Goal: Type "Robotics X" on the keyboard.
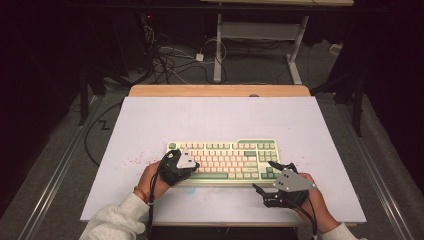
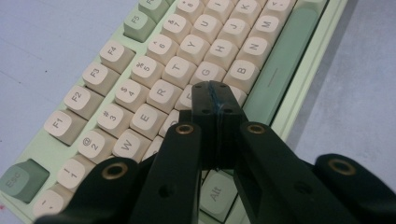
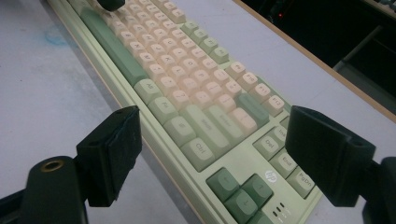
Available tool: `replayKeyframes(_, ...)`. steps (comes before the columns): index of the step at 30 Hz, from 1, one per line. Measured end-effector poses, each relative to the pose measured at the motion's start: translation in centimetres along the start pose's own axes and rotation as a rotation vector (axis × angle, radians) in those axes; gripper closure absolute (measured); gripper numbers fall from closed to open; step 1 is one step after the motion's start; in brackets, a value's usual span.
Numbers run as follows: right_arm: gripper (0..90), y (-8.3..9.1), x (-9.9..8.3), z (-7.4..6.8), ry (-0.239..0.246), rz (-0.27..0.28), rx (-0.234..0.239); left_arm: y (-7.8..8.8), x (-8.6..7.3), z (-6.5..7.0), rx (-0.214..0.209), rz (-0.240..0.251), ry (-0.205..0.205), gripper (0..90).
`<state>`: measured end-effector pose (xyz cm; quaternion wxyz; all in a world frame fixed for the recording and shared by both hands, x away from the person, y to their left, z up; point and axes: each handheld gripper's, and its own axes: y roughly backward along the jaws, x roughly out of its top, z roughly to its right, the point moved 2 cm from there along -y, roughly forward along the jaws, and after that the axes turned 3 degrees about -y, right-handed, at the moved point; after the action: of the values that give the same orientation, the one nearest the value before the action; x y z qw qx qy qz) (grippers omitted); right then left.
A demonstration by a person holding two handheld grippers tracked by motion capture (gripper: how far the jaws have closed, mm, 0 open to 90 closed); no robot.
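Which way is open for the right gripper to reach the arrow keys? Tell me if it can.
Probably yes: the right gripper, jaws open, hovers beside the keyboard's near right corner, with the arrow keys just ahead and uncovered.

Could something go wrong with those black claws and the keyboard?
Maybe. The left gripper is shut, with its tips over the keys near F and G, and they look wider than one key, so a push might press two at once. The right gripper is open by the keyboard at its right end; a nudge could slide it across the table or bump an arrow key.
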<state>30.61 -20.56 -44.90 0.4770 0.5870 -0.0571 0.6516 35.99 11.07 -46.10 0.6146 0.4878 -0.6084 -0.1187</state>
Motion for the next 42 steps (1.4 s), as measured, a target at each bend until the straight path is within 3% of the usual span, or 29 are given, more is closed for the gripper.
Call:
replayKeyframes(15, 19.1, -0.1, -0.1, 0.0, 0.002, -0.004, 0.0, 0.9, -0.1, -0.1, 0.039, 0.045, -0.009, 87.3)
replayKeyframes(16, 19.1, -0.1, -0.1, -0.1, 0.002, -0.005, 0.001, 0.9, -0.1, -0.1, 0.037, 0.045, -0.01, 83.3)
replayKeyframes(22, 19.1, -0.1, 0.0, 0.0, 0.002, -0.004, 0.0, 1.2, -0.4, 0.1, 0.056, 0.068, -0.024, 79.7)
replayKeyframes(26, 19.1, -0.1, -0.1, 0.0, 0.002, -0.004, 0.002, 1.4, -0.5, 0.3, 0.076, 0.082, -0.038, 69.5)
replayKeyframes(30, 19.1, -0.1, -0.1, 0.0, 0.0, -0.007, 0.002, 1.5, -0.5, 0.3, 0.088, 0.084, -0.04, 45.1)
replayKeyframes(34, 19.1, -0.1, -0.1, -0.1, 0.001, -0.006, 0.003, 1.6, -0.7, 0.4, 0.102, 0.1, -0.045, 30.6)
replayKeyframes(36, 19.1, -0.1, -0.1, -0.1, 0.001, -0.007, 0.004, 1.8, -1.0, 0.5, 0.115, 0.11, -0.05, 30.2)
replayKeyframes(42, 19.0, -0.1, 0.0, -0.1, 0.0, -0.002, 0.006, 2.5, -2.2, 0.7, 0.151, 0.139, 0.0, 21.2)
